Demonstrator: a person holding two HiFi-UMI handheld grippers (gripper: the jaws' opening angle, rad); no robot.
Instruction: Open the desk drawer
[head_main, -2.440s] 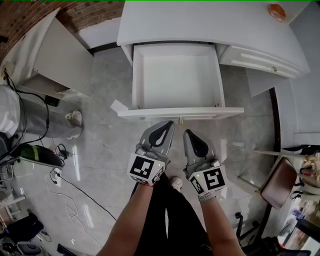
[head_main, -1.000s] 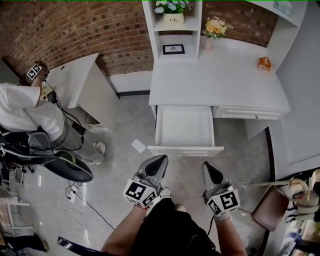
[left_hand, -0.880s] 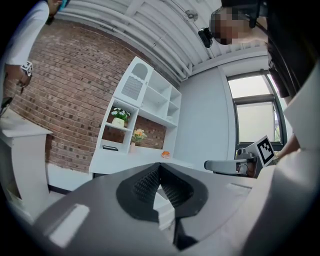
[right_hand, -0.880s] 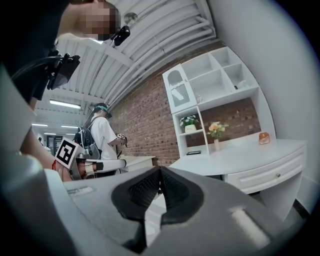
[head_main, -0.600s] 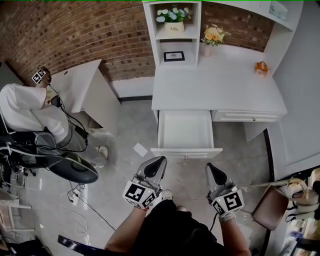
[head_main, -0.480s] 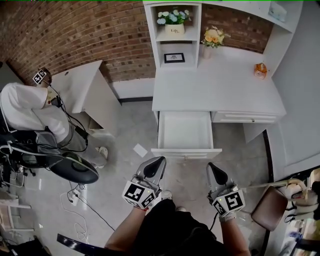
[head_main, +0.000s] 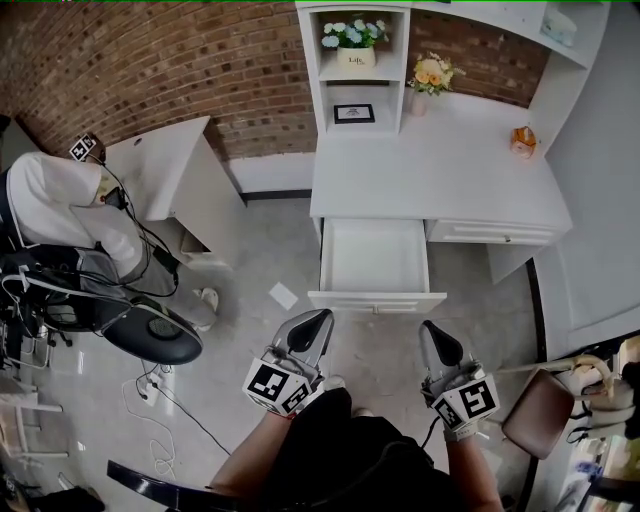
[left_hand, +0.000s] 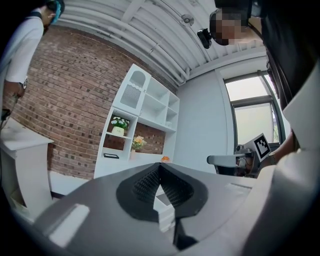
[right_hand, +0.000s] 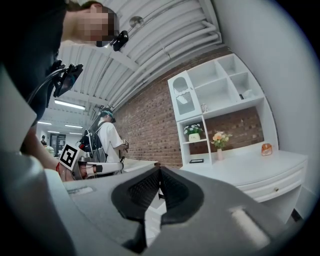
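Observation:
The white desk (head_main: 440, 165) stands against the brick wall, and its left drawer (head_main: 375, 258) is pulled out, open and empty. A second drawer (head_main: 490, 233) to its right is closed. My left gripper (head_main: 315, 325) and right gripper (head_main: 434, 334) are both held in front of the drawer, clear of its front panel (head_main: 377, 300). Each is shut with nothing between its jaws. In the left gripper view the left gripper (left_hand: 159, 167) points at the desk; in the right gripper view the right gripper (right_hand: 159, 171) does too.
A white shelf unit (head_main: 357, 60) with a flower pot and a frame stands on the desk. A second white desk (head_main: 165, 170) is at the left, with a person (head_main: 50, 205) and a black chair (head_main: 150, 335) beside it. A brown chair (head_main: 540, 415) is at the right.
The view has pulled back from the open drawer: it now looks smaller and farther. Both grippers have moved apart and away from the drawer front, still shut.

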